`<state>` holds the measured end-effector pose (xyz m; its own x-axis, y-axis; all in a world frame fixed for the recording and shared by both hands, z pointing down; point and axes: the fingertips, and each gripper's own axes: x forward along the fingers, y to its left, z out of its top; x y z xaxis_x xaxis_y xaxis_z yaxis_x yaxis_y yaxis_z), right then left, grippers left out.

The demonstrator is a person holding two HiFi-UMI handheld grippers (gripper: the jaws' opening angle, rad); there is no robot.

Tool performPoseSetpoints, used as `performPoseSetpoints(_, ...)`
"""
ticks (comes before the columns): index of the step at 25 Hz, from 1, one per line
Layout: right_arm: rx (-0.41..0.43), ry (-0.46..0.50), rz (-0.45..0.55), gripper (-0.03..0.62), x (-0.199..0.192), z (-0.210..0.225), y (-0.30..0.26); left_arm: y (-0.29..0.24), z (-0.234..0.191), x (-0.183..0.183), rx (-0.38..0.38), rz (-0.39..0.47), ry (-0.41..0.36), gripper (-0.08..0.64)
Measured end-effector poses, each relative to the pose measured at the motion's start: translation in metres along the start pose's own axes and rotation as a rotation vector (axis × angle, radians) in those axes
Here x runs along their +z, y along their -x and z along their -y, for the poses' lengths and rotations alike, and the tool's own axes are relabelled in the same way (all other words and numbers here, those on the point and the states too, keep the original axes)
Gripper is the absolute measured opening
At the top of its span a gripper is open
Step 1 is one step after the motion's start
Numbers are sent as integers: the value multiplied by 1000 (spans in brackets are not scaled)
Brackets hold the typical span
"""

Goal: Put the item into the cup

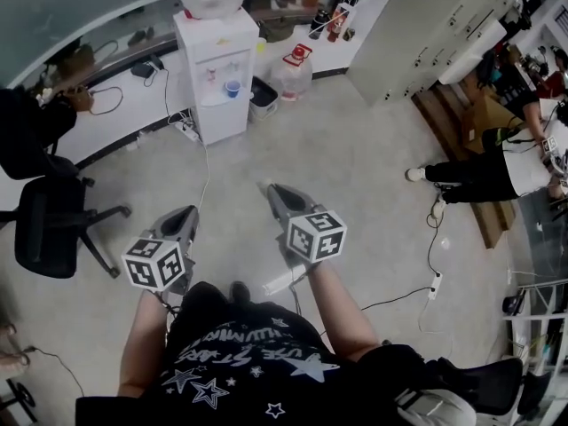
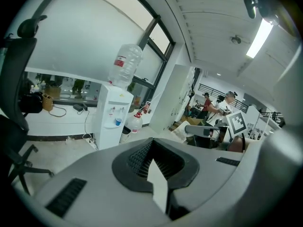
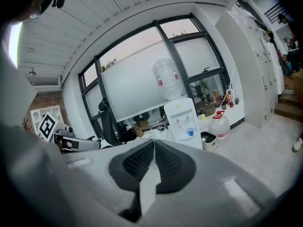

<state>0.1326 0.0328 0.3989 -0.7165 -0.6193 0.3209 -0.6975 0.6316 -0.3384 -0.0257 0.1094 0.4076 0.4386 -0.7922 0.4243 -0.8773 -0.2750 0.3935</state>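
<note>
Left gripper [image 1: 184, 213]: jaws together, empty, held above the grey concrete floor [image 1: 355, 167] | Right gripper [image 1: 269, 189]: jaws together, empty, beside the left | Small blue plastic cup [image 1: 232, 88]: upright in the tap recess of the white floor-standing water dispenser [image 1: 217, 105], well apart from both grippers | Item: cannot tell which object it is.

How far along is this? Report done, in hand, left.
Done: nothing visible. In hand: nothing; left gripper and right gripper are both shut and empty. Left: everything; the cup sits in the dispenser ahead, and no item to load is identifiable.
</note>
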Motion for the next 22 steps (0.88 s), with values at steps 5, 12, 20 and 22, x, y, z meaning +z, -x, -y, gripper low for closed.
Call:
performPoseSetpoints(5, 4, -10, -2, 2, 0, 4, -8, -3, -9, 3, 13, -4, 15, 5)
performPoseSetpoints(12, 1, -24, -14, 2, -1, 10, -29, -29, -23, 18, -13, -13, 10, 5)
performPoseSetpoints(20, -20, -36, -25, 2, 13, 34, -80, -73, -54, 46, -44, -24, 8, 5)
performPoseSetpoints(22, -23, -36, -23, 2, 22, 38, -97, -86, -67, 59, -50, -31, 5, 5)
